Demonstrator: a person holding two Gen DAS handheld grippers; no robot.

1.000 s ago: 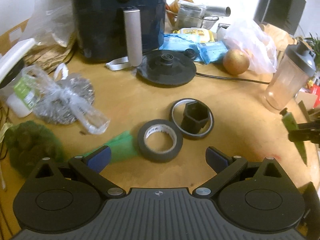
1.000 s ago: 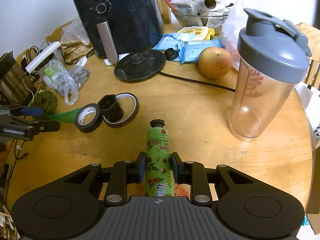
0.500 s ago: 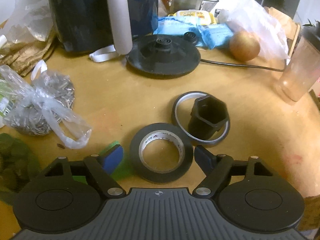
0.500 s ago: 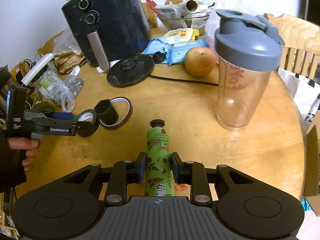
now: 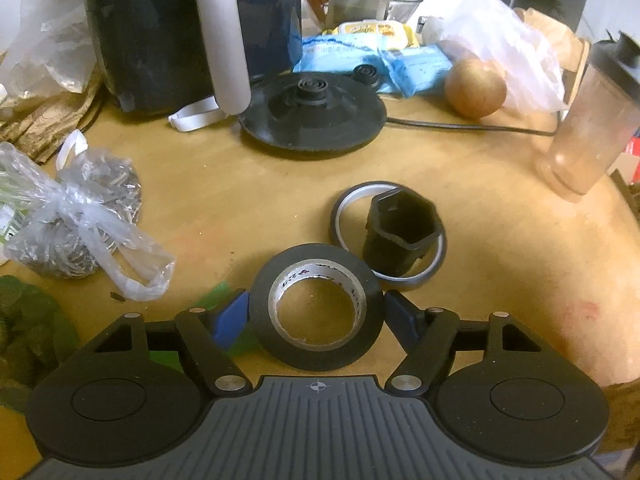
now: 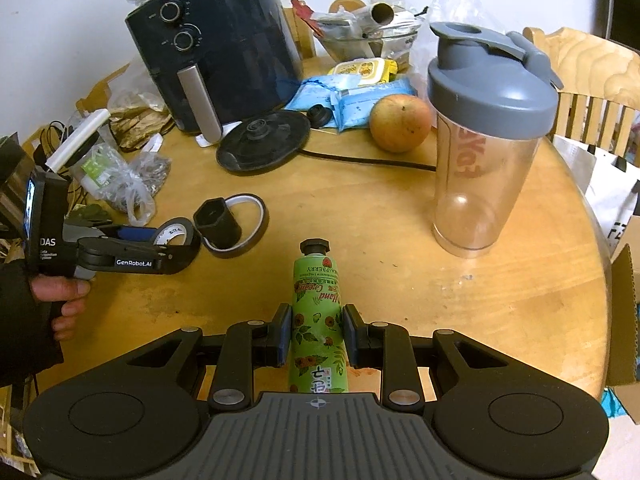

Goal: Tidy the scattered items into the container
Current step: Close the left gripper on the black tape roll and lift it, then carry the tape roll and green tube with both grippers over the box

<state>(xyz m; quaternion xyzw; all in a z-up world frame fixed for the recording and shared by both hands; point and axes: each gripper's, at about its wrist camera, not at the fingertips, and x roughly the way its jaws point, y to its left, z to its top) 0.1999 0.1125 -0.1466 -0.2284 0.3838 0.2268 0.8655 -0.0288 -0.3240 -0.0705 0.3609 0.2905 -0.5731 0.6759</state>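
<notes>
Left hand-held gripper [image 5: 316,316] low over desk [image 5: 500,248], jaws closing around black tape roll [image 5: 316,312]; roll lies flat between blue pads [image 5: 230,316], pads at its sides, grip not yet firm. Straddle likely sets up a lift. Right hand-held gripper [image 6: 316,334] clamped tight on green hand-cream tube [image 6: 318,320], cap pointing away, probably awaiting drop-off. Container: cannot tell which; cardboard box edge [image 6: 624,320] at desk's right.

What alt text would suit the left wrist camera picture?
The left gripper is closing around a black tape roll lying flat on a cluttered wooden table. Just beyond sit a thinner tape ring with a black hexagonal cap inside it.
</notes>
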